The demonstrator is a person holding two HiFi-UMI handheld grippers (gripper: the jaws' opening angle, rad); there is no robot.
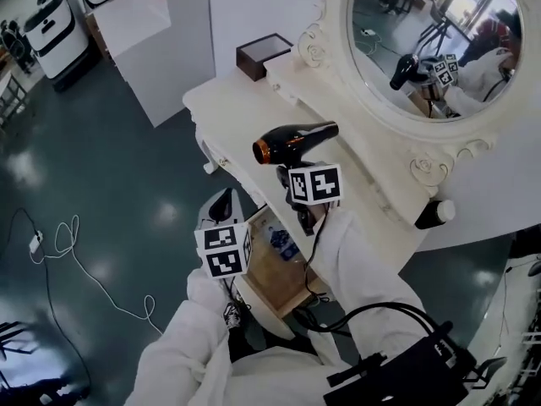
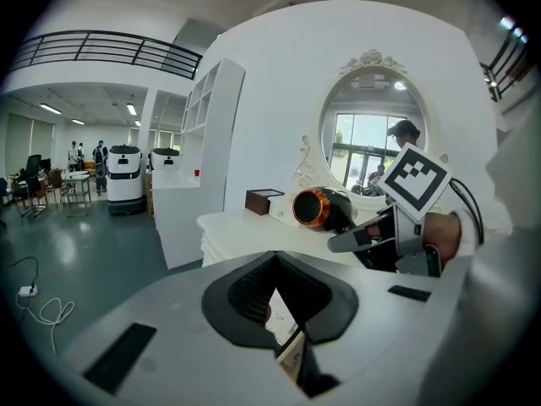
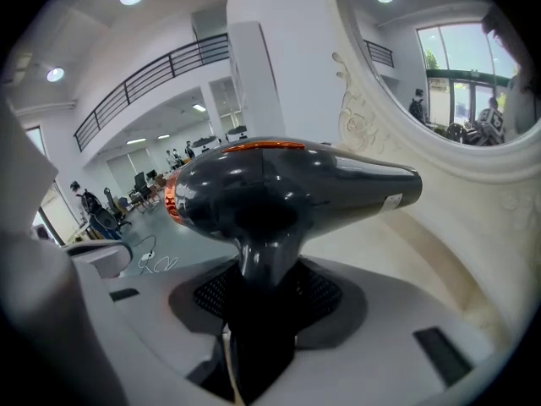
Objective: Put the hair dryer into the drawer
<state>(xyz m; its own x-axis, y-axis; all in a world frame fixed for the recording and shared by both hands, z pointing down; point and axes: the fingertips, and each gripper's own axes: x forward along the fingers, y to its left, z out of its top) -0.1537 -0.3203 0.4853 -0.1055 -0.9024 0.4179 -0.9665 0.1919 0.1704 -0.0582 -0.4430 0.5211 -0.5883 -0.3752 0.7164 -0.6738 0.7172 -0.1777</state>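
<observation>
Now the right tool is clamped on the handle of the dryer, which sits at the centre of the head view, held above the white worktop. The barrel lies level, with its copper-ringed end toward the left of the frame. In the right gripper view the dryer fills the middle, and its handle runs down between the right tool's dark pads.

The left tool hangs lower left of the dryer. Its jaws meet at the tips and hold nothing, as the left gripper view shows.

Below both tools the drawer stands open, its wooden floor showing. A brown box sits at the worktop's far end, left of the oval mirror.
</observation>
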